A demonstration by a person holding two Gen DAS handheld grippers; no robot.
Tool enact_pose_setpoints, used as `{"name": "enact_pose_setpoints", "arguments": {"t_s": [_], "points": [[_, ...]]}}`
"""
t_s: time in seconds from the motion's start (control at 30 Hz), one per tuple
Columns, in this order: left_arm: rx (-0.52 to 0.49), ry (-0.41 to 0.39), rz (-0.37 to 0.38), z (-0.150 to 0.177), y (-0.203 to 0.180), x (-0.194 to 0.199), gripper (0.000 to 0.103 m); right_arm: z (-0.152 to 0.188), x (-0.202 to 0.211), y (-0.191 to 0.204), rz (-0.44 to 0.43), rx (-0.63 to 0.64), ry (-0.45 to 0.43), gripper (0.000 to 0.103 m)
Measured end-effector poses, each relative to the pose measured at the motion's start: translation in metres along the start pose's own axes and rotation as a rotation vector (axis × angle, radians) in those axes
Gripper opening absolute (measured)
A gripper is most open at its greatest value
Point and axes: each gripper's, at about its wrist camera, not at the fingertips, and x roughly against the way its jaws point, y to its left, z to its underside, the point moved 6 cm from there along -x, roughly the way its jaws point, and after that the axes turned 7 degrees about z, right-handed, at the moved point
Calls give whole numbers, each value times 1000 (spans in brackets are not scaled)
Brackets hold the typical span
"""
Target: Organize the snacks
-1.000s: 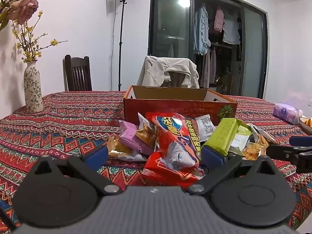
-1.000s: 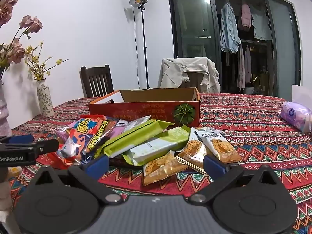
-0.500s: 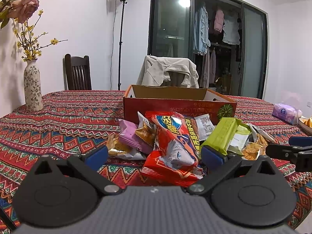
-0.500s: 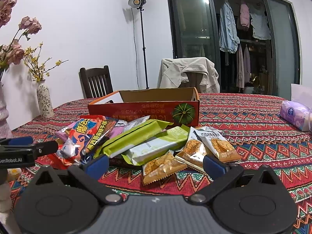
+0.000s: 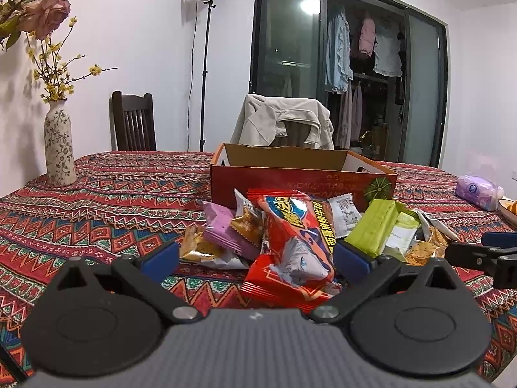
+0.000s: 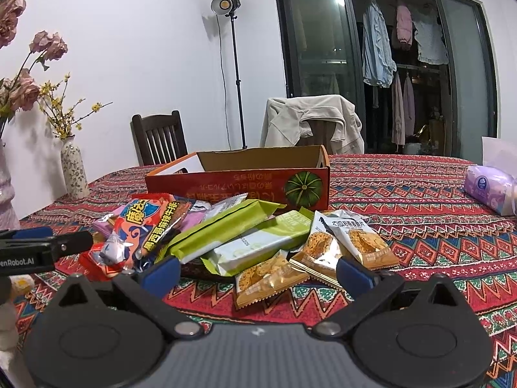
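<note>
Left wrist view, nearest first: the left gripper (image 5: 255,255) has its jaws spread wide and empty, the red packet (image 5: 290,242) lying between them at 12 o'clock. That packet rests on top of a loose heap, over a second red pack (image 5: 261,281), with a purple pack (image 5: 223,229) at 11 o'clock and a green bar (image 5: 376,226) at 1 o'clock. A pinch here could catch two wrappers at once, or the glossy film could slide out of the jaws and scatter the pile.

Right wrist view shows the right gripper (image 6: 257,271) equally spread and holding nothing, with a cracker pack (image 6: 268,274) just ahead at 12 o'clock and overlapping a white-green pack (image 6: 258,247). Lifting either flat pack would likely drag its neighbour along the surface (image 6: 420,242).

Both tools stand close side by side; the right one's tip shows at 3 o'clock in the left view, so reaching inward together risks a knock.

Farther off, the box (image 6: 239,181) sits touching the back of the heap, open-topped. A low carry could snag its near wall and push it. The tissue pack (image 6: 489,187) lies well apart at 2 o'clock.
</note>
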Motion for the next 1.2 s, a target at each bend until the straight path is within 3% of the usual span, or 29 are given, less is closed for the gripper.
{"name": "enact_pose_setpoints", "arguments": {"t_s": [1.2], "points": [[1, 8, -1, 1, 4, 0, 103, -1, 1, 0, 1, 8, 1, 103]]}}
